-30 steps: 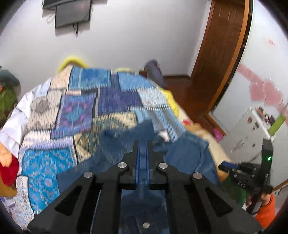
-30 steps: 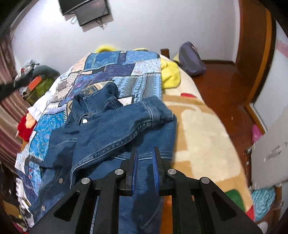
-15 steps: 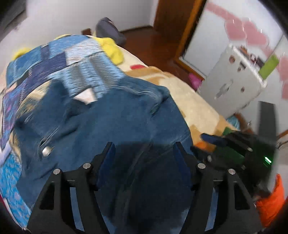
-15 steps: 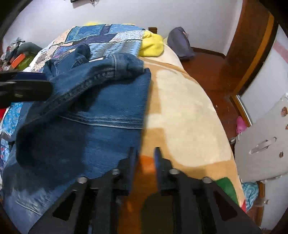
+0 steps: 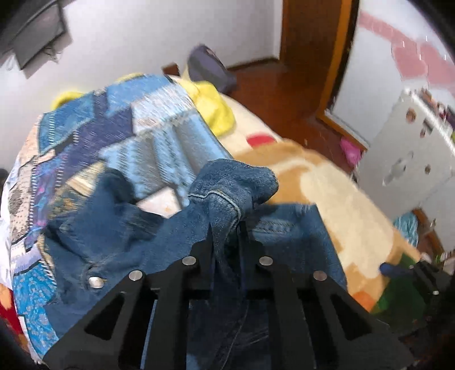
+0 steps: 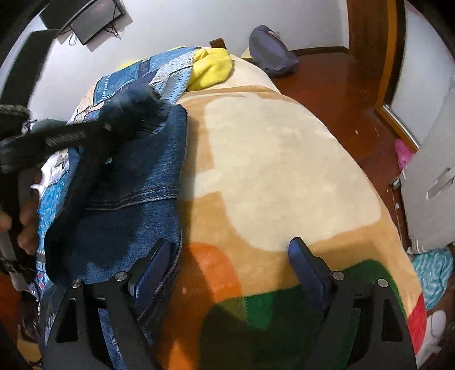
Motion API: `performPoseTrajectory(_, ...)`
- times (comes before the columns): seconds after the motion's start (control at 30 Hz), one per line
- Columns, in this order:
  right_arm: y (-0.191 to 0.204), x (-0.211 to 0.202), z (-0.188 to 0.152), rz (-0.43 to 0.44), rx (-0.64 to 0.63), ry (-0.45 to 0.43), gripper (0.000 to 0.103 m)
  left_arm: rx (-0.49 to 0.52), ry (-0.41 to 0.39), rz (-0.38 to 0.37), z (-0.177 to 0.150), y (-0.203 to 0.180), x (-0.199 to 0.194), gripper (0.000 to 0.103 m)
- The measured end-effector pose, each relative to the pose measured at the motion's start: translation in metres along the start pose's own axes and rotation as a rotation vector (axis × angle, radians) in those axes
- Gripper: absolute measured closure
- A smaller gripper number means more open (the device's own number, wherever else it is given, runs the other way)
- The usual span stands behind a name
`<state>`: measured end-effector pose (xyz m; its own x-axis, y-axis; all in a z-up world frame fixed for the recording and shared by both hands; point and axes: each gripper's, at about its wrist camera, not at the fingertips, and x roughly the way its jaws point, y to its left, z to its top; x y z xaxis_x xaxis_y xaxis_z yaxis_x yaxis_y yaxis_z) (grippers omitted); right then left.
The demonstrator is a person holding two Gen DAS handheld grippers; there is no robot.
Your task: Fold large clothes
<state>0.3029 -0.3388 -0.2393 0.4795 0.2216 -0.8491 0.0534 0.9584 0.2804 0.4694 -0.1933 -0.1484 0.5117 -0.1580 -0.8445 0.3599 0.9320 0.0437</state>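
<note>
A blue denim jacket (image 5: 287, 242) lies on the bed, on a patchwork quilt (image 5: 159, 142) and a beige blanket (image 6: 278, 159). My left gripper (image 5: 227, 227) is shut on the jacket's sleeve cuff (image 5: 233, 185) and holds it lifted above the jacket body. It also shows in the right wrist view (image 6: 108, 128), at the left over the jacket (image 6: 142, 199). My right gripper (image 6: 230, 256) is open and empty, low over the blanket at the jacket's right hem edge.
A yellow pillow (image 6: 210, 68) and a grey bag (image 6: 270, 54) sit at the far end of the bed. Wooden floor (image 6: 341, 85), a door frame and a white cabinet (image 5: 406, 159) are to the right. A wall screen (image 6: 91, 20) hangs at the back.
My left gripper opened, then shut on the sleeve cuff and lifted it. My right gripper let go of the jacket hem and opened wide over the blanket.
</note>
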Motion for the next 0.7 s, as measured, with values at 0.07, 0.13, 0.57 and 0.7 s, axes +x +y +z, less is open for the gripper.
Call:
performPoseTrajectory(0.07, 0.004, -0.004, 0.003, 0.028, -0.003, -0.003, 0.019, -0.019, -0.057, 0.006, 0.001, 0.016, -0.025, 0.092)
performPoseTrajectory(0.13, 0.009, -0.011, 0.007, 0.066, 0.013, -0.010, 0.019, -0.043, -0.126, 0.022, 0.001, 0.041, -0.058, 0.093)
performPoseTrajectory(0.57, 0.074, -0.034, 0.027, 0.115, -0.016, -0.082, 0.019, -0.217, -0.344, 0.161, -0.067, 0.195, -0.191, 0.096)
performPoseTrajectory(0.7, 0.097, -0.017, 0.023, 0.078, -0.051, -0.040, 0.019, -0.263, -0.296, 0.166, -0.107, 0.224, -0.177, 0.096)
